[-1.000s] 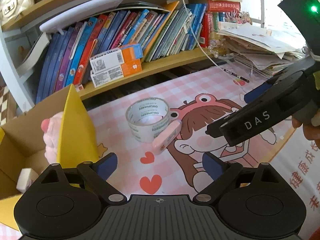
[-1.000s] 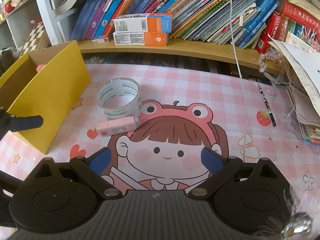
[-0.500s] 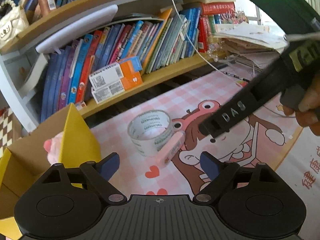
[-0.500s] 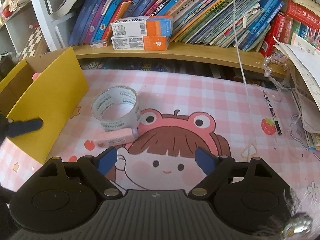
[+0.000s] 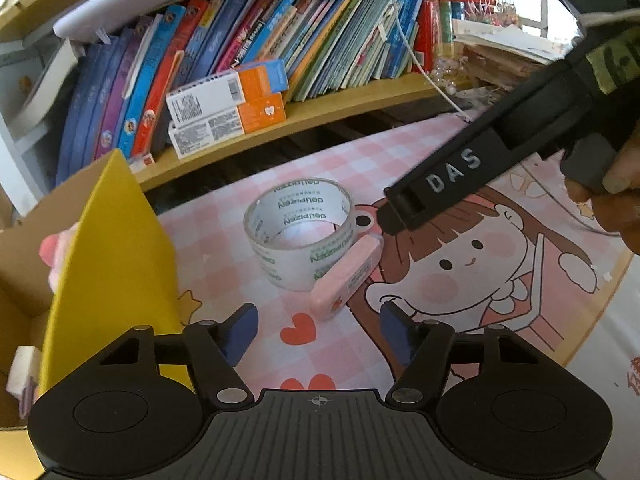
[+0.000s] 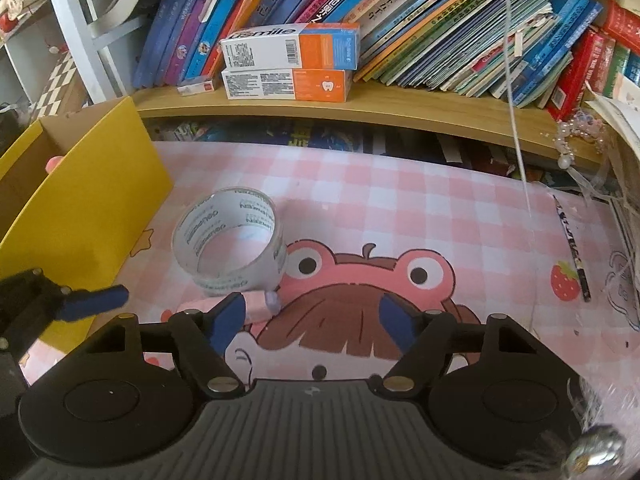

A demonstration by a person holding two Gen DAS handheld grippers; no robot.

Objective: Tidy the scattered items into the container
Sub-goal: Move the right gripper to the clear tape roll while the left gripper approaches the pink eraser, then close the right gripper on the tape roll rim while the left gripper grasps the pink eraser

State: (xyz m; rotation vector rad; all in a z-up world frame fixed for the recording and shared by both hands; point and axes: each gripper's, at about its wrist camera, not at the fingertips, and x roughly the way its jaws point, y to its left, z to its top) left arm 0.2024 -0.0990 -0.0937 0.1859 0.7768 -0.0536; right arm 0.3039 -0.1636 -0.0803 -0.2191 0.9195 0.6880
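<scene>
Tongs on both my sides, left tongs (image 5: 318,330) and right tongs (image 6: 310,316), stood wide apart, holding nothing. Pink eraser (image 5: 346,276) lay touching the tape roll (image 5: 300,236) on the counter (image 5: 400,152), beside the yellow box (image 5: 108,264). I judged squaring across the eraser's narrow sides best.

One tape roll (image 5: 300,232), one pink eraser (image 5: 346,274), one yellow box (image 6: 80,196), two toothpaste cartons (image 6: 288,64), one pencil (image 6: 572,248).

A curved wooden shelf (image 6: 360,106) carries a row of leaning colourful books (image 6: 440,32). Two stacked white-and-orange cardboard boxes (image 6: 288,66) lie on the shelf in front of them. Below the shelf spreads a pink checked cartoon desk mat (image 6: 400,208).
</scene>
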